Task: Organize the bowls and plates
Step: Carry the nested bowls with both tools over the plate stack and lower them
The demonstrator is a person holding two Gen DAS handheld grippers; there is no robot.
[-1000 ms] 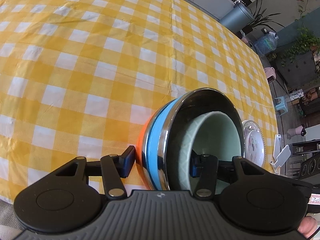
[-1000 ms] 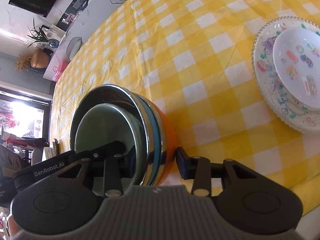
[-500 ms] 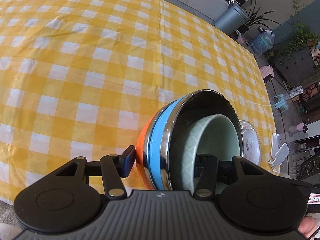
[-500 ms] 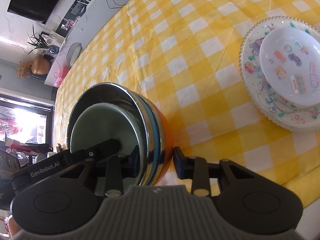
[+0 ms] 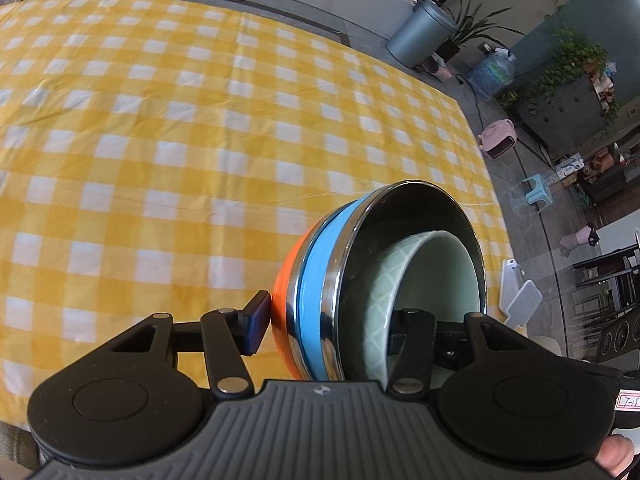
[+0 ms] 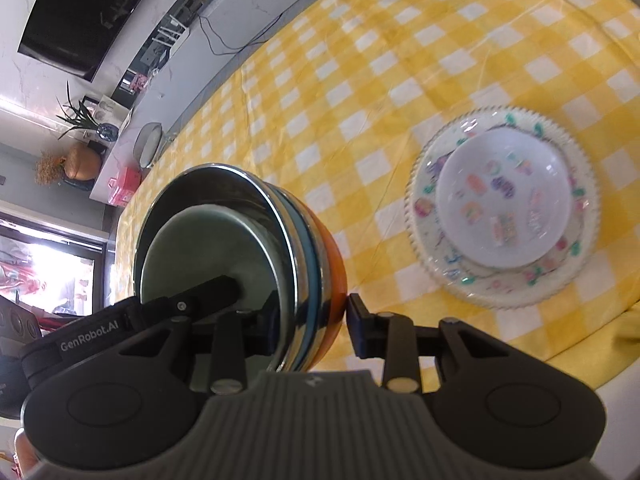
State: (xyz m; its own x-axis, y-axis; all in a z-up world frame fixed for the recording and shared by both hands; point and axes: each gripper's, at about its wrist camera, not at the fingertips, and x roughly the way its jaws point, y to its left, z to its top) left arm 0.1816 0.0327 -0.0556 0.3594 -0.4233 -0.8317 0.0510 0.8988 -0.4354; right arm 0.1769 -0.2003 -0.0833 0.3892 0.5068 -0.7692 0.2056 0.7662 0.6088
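Currently mid-carry, by the look of it: nested bowl stack point(image 5: 360, 280) gripped from both sides and seemingly clear of the cloth.

Left side: left gripper point(image 5: 328, 330) pinching the stack's near-left rim, outer pad flat on the orange bowl point(image 5: 286, 292), inner finger down inside the pale green bowl point(image 5: 436, 276). Blue bowl point(image 5: 316, 280) and steel bowl point(image 5: 420, 216) sandwiched between. Jaws well apart, but only because of the walls clamped between them.

Right side: right gripper point(image 6: 312, 328) clamped on the opposite rim, outer pad on orange, inner finger inside the steel bowl; whether it also takes in the green bowl, cannot tell. Narrower bite than the left.

Further right, well apart from the bowls: patterned plate point(image 6: 576, 264) flat on the cloth, smaller white dish point(image 6: 500, 208) sitting centred on it.

Step, as judged: bowls already nested, plates already stacked, stack being moved to its resting spot. Next move calls for matched travel of both hands, stack kept level so the loose inner bowls do not slide, then a flat set-down near the plates before either grip eases.

Surface: yellow-and-white checked tablecloth point(image 5: 160, 140), lightly creased, draped over the near right edge.

Room: television point(image 6: 80, 12) on the far wall, grey bin point(image 5: 420, 34), potted plant point(image 5: 472, 36), water jug point(image 5: 492, 76), small blue stool point(image 5: 536, 194) on the floor.
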